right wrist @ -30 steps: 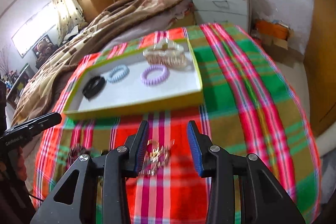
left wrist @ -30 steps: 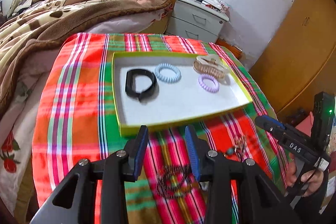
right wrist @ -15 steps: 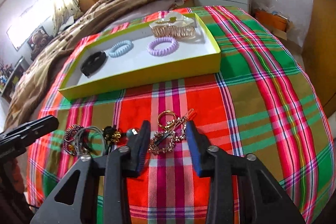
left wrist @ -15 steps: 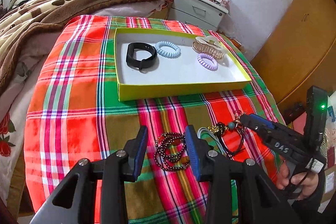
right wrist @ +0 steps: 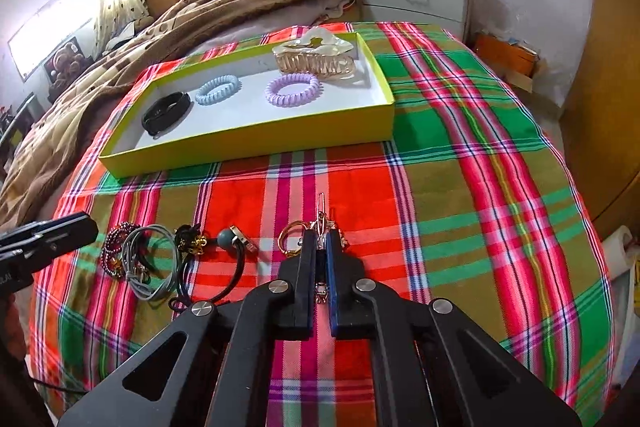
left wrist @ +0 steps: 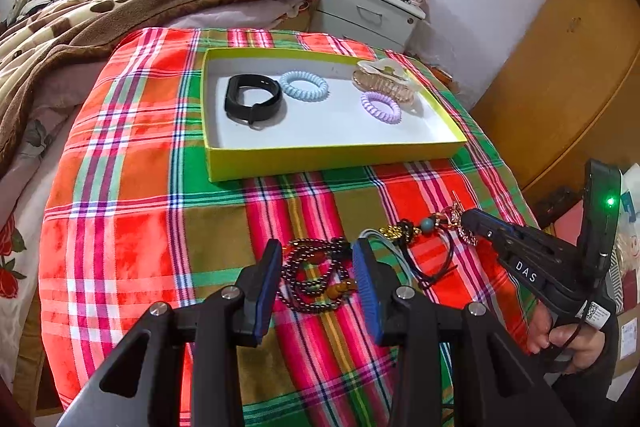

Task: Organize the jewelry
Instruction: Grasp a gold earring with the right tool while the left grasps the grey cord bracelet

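With our right gripper point(right wrist: 319, 247) pinched on the hairpin point(right wrist: 321, 215), left gripper point(left wrist: 316, 261) spread empty, we should lift straight toward the tray point(right wrist: 248, 143).

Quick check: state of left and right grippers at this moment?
Left gripper: open, straddling the dark bead bracelet.
Right gripper: shut on the gold hair clip.

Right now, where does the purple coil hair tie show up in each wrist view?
Left wrist view: purple coil hair tie upper right of centre, in the box's right half, in front of the hair claw.
Right wrist view: upper centre, left-front of the claw.
Shared landmark: yellow-green box.
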Demonstrator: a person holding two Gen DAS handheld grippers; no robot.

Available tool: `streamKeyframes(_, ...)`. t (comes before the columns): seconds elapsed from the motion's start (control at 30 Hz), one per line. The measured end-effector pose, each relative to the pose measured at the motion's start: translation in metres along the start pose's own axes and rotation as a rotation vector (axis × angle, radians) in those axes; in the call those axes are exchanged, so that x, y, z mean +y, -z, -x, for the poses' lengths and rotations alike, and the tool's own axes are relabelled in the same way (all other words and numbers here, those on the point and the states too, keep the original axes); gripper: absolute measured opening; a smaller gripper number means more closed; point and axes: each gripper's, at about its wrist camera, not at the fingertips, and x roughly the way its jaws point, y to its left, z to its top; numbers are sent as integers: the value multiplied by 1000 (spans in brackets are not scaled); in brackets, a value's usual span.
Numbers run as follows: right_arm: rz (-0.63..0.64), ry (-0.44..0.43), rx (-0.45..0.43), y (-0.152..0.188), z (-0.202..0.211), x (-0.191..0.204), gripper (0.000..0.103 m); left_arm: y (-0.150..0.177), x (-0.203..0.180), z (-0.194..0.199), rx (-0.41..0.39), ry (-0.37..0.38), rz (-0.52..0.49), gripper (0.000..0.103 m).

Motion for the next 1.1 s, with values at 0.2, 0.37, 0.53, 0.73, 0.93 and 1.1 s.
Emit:
streamKeyframes(0.2, 25, -21, -37, -1, 11, -7, 4, 3, -9, -6, 23, 9, -22, 38)
streamKeyframes(0.37, 88, 8, -45, 2, 16, -7, 4, 6, -17, -9, 36, 14, -38, 38)
streamKeyframes(0.53, -15, -48, -57, 5, 21, -26, 4, 7, -22, -14, 50, 4, -55, 38)
streamKeyframes(0.73, -12, -51, -87, 5, 30, -25, 4, 8, -27, -22, 77, -17, -81, 38)
streamKeyframes(0.93, -19, -63, -100, 4, 33, -26, 4, 8, -40, -29, 87, -77, -143, 38)
streamKeyframes(1.1, -20, -77, -107, 5, 35, -27, 4, 7, -44, -35, 91, -148, -174, 33)
